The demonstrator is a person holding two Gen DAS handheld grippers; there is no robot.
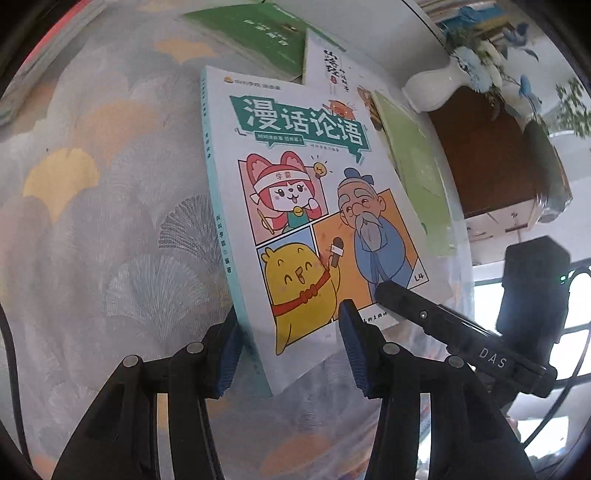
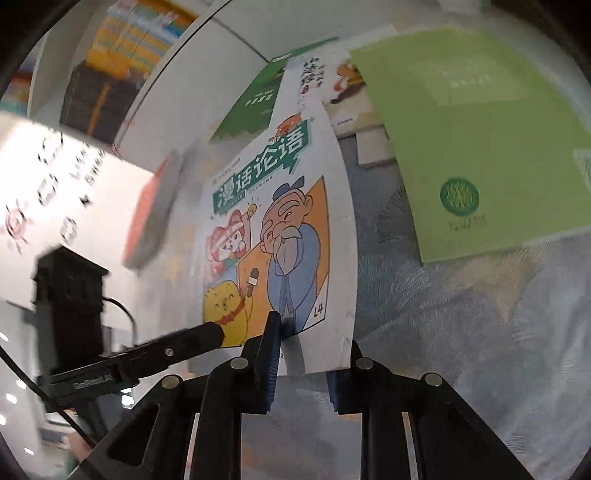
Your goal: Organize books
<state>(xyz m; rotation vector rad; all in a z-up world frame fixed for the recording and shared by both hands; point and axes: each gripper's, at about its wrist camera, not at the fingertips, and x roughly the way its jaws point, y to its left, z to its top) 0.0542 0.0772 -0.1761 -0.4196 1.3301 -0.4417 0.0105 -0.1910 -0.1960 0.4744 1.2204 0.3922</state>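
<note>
Between the blue pads of our left tool [image 1: 291,347] we held the lower spine corner of the comic book [image 1: 295,206], raised clear of the patterned tabletop [image 1: 92,221]. Our right tool [image 2: 301,363] was clamped on the book's bottom edge, its left pad on the cover. Beyond the comic book lay a light green book [image 2: 480,147], a dark green book [image 1: 258,33] and a white book [image 1: 332,66], near a white vase [image 1: 439,85].
</note>
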